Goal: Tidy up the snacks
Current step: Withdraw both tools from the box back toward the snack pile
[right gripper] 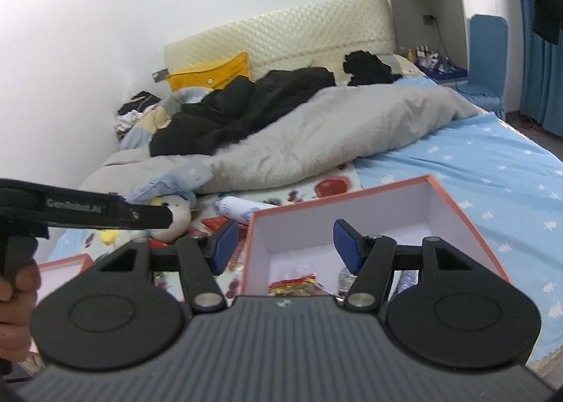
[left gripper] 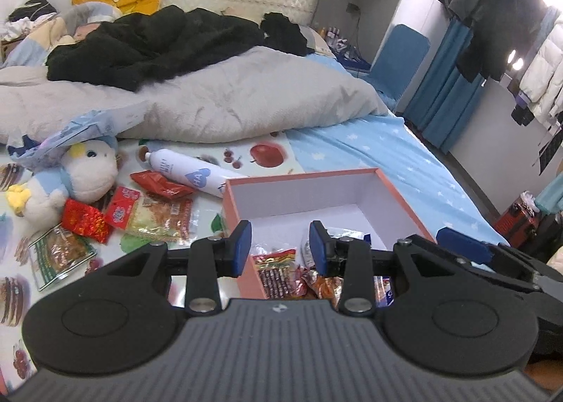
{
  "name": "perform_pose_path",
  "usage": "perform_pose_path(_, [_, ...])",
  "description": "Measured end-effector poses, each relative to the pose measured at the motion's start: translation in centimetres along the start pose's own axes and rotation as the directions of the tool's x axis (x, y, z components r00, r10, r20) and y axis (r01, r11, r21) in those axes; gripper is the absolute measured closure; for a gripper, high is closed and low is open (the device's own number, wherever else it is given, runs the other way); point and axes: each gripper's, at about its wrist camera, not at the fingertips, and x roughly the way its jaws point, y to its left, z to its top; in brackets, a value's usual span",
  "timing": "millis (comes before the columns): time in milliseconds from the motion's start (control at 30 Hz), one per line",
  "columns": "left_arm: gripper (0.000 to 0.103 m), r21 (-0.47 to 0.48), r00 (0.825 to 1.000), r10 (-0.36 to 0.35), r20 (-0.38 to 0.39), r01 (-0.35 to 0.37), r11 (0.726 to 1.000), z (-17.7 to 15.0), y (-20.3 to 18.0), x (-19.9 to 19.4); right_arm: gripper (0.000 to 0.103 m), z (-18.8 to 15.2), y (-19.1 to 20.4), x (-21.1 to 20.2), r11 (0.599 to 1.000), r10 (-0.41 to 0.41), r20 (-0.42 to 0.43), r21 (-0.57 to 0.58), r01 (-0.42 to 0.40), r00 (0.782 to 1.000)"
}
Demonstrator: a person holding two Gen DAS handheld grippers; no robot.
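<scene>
On a cluttered bed, the pink-rimmed box (left gripper: 355, 178) already holds several bright snack packets (left gripper: 281, 275) at its near end, while more loose packets (left gripper: 155, 215) lie scattered left of it beside a plush toy (left gripper: 84, 173). Both the left gripper (left gripper: 280, 247) and right gripper (right gripper: 285, 243) hover wide open and empty over the box; the job looks partly done.
</scene>
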Motion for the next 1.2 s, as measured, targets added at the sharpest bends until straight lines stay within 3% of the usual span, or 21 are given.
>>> perform_pose_path(867, [0.059, -0.089, 0.993, 0.112, 0.033, -0.109, 0.99, -5.9, 5.7, -5.6, 0.041, -4.0, 7.1, -0.1, 0.989, 0.123, -0.061, -0.079, -0.127, 0.991])
perform_pose_path(1033, [0.054, -0.102, 0.991, 0.132, 0.03, -0.129, 0.986, -7.1, 7.0, -6.5, 0.041, -5.1, 8.3, 0.2, 0.985, 0.138, -0.086, -0.092, -0.146, 0.987])
perform_pose_path(1100, [0.044, -0.091, 0.989, 0.147, 0.031, -0.144, 0.985, -7.6, 7.4, -6.9, 0.041, -5.9, 8.7, 0.3, 0.983, 0.14, -0.096, -0.107, -0.15, 0.985])
perform_pose_path(1200, [0.037, -0.081, 0.985, 0.169, 0.043, -0.165, 0.983, -8.5, 7.8, -7.6, 0.041, -6.8, 9.1, 0.5, 0.982, 0.155, -0.109, -0.091, -0.166, 0.982])
